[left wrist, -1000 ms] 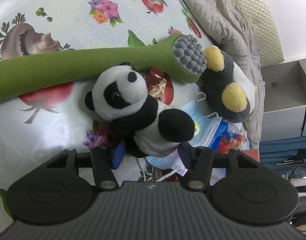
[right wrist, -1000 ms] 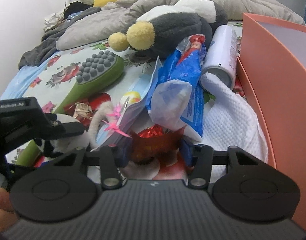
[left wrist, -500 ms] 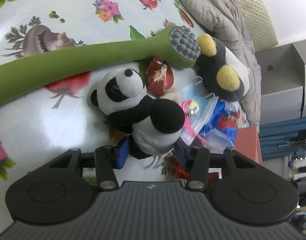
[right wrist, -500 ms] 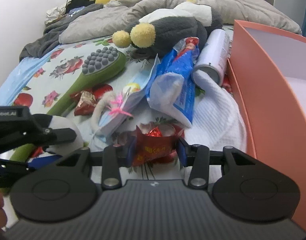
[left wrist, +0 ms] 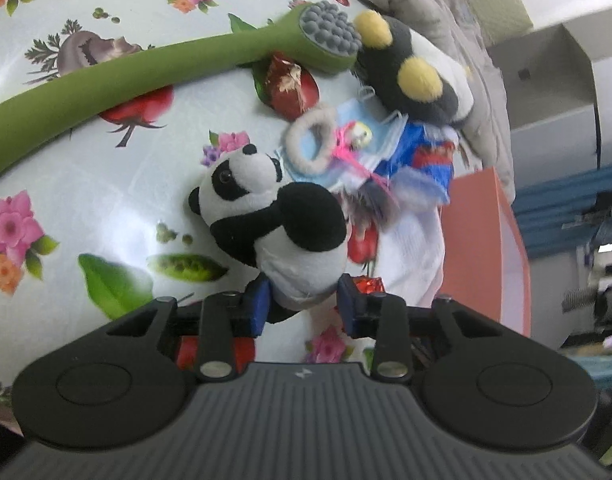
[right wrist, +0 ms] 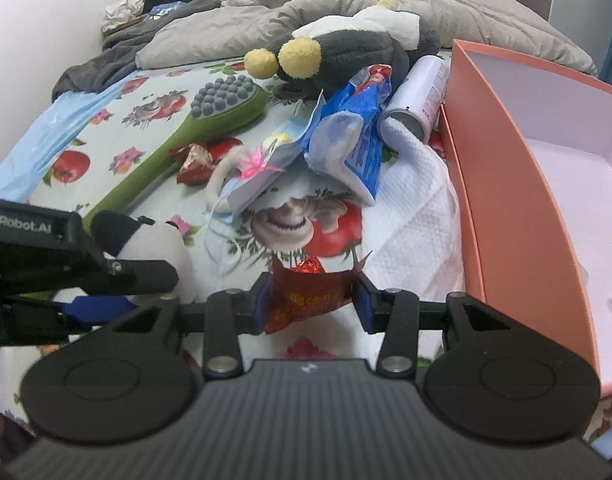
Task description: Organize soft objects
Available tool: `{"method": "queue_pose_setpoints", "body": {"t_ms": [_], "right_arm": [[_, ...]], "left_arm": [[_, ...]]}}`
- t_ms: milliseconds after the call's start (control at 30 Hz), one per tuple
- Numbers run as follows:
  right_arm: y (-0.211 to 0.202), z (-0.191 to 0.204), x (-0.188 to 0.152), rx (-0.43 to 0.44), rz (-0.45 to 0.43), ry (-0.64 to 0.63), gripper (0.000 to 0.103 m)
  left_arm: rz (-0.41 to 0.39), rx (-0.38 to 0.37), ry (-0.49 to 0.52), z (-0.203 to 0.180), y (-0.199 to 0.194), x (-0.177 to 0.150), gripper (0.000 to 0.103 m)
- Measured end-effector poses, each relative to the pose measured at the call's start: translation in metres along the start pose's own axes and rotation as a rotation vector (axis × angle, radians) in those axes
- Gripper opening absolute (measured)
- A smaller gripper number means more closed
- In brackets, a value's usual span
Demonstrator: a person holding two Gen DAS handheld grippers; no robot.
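A panda [left wrist: 274,224] is clamped at its lower body between the blue pads of the left gripper [left wrist: 302,304], whose jaws are closing on it; it is held above the floral sheet [left wrist: 86,184], head pointing away. A red packet [right wrist: 309,292] is gripped by the right gripper [right wrist: 311,300], its pads pressed on both edges (the packet crumples between them). Beyond lie a green brush [right wrist: 210,120], a grey plush [right wrist: 345,56], a blue bag [right wrist: 353,136], a can [right wrist: 417,96] and a white towel [right wrist: 417,208]. An orange box [right wrist: 505,184] stands at the right, just beside the towel.
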State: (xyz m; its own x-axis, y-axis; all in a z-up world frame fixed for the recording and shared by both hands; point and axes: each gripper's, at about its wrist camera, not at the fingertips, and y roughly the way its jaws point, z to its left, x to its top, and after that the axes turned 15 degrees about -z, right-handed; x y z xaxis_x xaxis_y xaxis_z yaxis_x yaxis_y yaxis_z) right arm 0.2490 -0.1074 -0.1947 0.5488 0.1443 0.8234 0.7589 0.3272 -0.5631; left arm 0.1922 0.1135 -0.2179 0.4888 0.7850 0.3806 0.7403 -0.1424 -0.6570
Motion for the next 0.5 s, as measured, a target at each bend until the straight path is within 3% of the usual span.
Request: {"method": "queue_pose_setpoints", "body": {"t_ms": [500], "right_arm": [[-0.037, -0.008, -0.027, -0.012, 0.075, 0.011, 0.049]], "left_arm": [[0.014, 0.026, 0.099, 0.014, -0.058, -0.032, 0.038]]}}
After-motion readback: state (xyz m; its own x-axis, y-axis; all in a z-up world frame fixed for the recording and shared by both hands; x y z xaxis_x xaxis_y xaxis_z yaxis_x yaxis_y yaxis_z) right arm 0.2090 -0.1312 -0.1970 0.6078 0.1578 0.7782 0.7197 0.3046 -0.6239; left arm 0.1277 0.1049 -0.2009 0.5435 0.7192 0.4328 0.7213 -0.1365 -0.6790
